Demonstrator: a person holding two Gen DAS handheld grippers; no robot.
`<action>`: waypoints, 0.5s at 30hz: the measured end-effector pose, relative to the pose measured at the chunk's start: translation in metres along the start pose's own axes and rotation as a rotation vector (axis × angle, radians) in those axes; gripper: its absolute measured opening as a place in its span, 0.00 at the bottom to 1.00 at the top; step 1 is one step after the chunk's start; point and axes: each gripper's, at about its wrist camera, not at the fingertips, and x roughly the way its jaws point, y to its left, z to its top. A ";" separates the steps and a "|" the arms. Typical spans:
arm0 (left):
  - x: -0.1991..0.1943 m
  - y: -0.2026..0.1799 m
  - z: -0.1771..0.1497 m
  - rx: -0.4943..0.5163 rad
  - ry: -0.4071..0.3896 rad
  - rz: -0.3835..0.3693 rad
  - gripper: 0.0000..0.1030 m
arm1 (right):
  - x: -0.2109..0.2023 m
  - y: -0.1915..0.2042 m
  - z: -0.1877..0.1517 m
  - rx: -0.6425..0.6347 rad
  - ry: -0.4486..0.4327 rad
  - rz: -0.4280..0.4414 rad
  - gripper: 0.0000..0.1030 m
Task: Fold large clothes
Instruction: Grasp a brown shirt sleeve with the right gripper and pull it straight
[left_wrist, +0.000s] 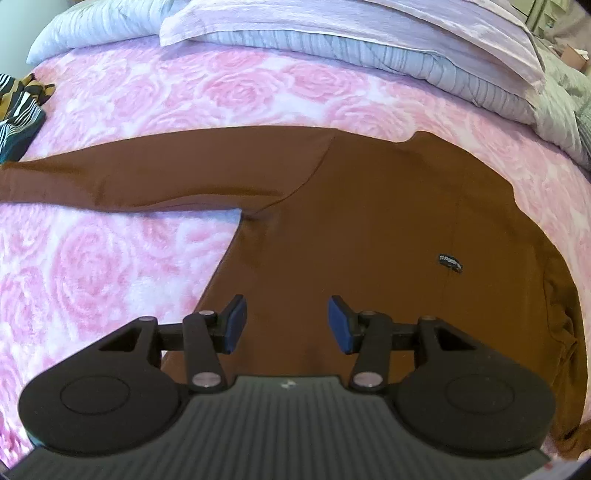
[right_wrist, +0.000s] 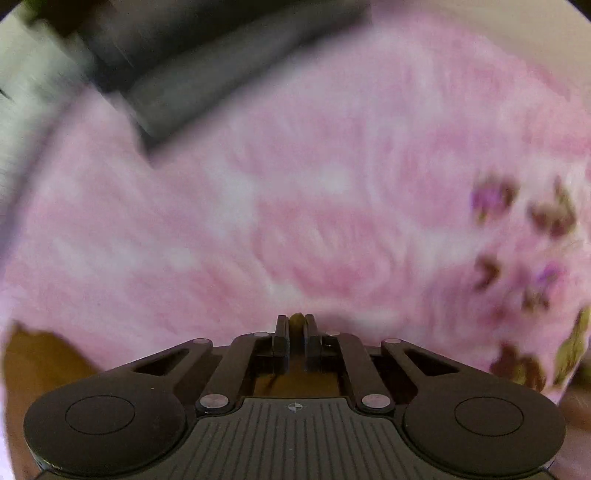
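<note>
Your brown garment lies spread flat on the pink rose blanket, one sleeve stretched away from its body toward the striped cloth at the blanket's edge. Your left gripper hangs over the garment's body with its fingers apart, nothing between them. Your right gripper is pinched together on a fold of the brown fabric, above blurred blanket.

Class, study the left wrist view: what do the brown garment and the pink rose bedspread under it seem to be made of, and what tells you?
Brown garment: probably a smooth knit such as cotton jersey; matte, lying flat with soft creases and a visible shoulder seam.
Pink rose bedspread: likely plush fleece; fuzzy nap with blurred rose edges.
</note>
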 end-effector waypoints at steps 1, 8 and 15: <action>-0.001 0.002 0.000 -0.004 -0.002 0.001 0.43 | -0.029 -0.003 -0.003 -0.025 -0.110 0.052 0.03; 0.004 0.002 -0.005 -0.016 0.028 -0.002 0.43 | -0.148 -0.077 -0.059 -0.049 -0.512 0.144 0.03; 0.016 -0.019 -0.020 0.036 0.081 -0.037 0.43 | -0.060 -0.177 -0.136 0.060 -0.207 -0.166 0.03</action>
